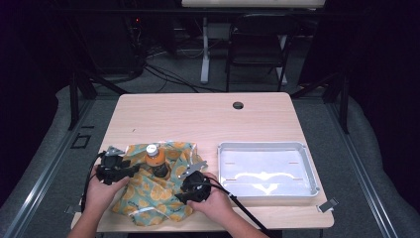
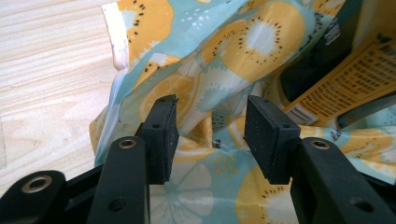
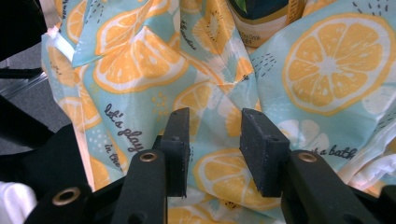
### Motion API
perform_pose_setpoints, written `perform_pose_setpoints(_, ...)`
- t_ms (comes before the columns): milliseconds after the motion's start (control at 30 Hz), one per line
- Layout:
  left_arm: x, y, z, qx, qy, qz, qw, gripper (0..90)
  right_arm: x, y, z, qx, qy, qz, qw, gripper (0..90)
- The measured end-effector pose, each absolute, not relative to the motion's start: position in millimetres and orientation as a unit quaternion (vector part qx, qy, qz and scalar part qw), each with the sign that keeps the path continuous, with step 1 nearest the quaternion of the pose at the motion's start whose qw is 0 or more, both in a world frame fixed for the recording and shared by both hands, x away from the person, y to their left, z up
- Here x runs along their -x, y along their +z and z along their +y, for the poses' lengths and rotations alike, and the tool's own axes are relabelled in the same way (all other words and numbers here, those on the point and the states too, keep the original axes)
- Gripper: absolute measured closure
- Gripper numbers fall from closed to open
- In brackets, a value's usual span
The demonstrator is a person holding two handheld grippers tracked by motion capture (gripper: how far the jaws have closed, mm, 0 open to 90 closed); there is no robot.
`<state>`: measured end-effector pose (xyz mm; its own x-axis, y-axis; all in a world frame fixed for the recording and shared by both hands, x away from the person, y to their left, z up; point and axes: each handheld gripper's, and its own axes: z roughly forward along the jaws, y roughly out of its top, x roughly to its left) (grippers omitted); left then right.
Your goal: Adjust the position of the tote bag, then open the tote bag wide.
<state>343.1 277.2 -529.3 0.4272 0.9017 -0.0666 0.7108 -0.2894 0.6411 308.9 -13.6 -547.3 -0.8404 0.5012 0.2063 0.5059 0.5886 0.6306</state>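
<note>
The lemon-print cloth (image 1: 148,191) lies crumpled at the tabletop's (image 1: 208,119) seven o'clock corner, an orange-capped bottle (image 1: 156,161) standing in its folds. It looks light, limp and slippery, best pinched at a raised fold or hem. The left gripper (image 1: 132,168) and right gripper (image 1: 182,197) both gape open over folds, gripping nothing.

Far half of table (image 1: 198,114) open, clear passage. Tray (image 1: 307,168) blocks right side. Near-left crowded: cloth (image 1: 153,196) bunched around upright bottle (image 1: 155,159), little room between both grippers.
</note>
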Motion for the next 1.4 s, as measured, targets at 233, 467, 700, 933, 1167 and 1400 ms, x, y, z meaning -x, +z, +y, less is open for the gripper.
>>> perform_pose_setpoints(233,-339,-520,284,-0.778,0.166,0.512,0.323,51.2,-314,-533,-15,0.275,-0.347,-0.896,0.008,61.7)
perform_pose_setpoints(467,-337,-513,282,-0.781,0.168,0.502,0.331,49.2,-318,-526,-17,0.276,-0.348,-0.896,0.015,62.2)
perform_pose_setpoints(700,-334,-504,282,-0.784,0.16,0.497,0.336,47.9,-320,-508,-18,0.268,-0.34,-0.901,-0.001,60.1)
perform_pose_setpoints(933,-334,-498,288,-0.779,0.163,0.502,0.34,45.3,-324,-494,-18,0.271,-0.328,-0.905,-0.012,60.0)
perform_pose_setpoints(1167,-334,-495,289,-0.771,0.155,0.51,0.349,46.0,-330,-481,-20,0.275,-0.335,-0.901,-0.024,56.8)
perform_pose_setpoints(1400,-333,-493,290,-0.772,0.148,0.509,0.351,46.9,-336,-474,-21,0.271,-0.332,-0.903,-0.03,56.9)
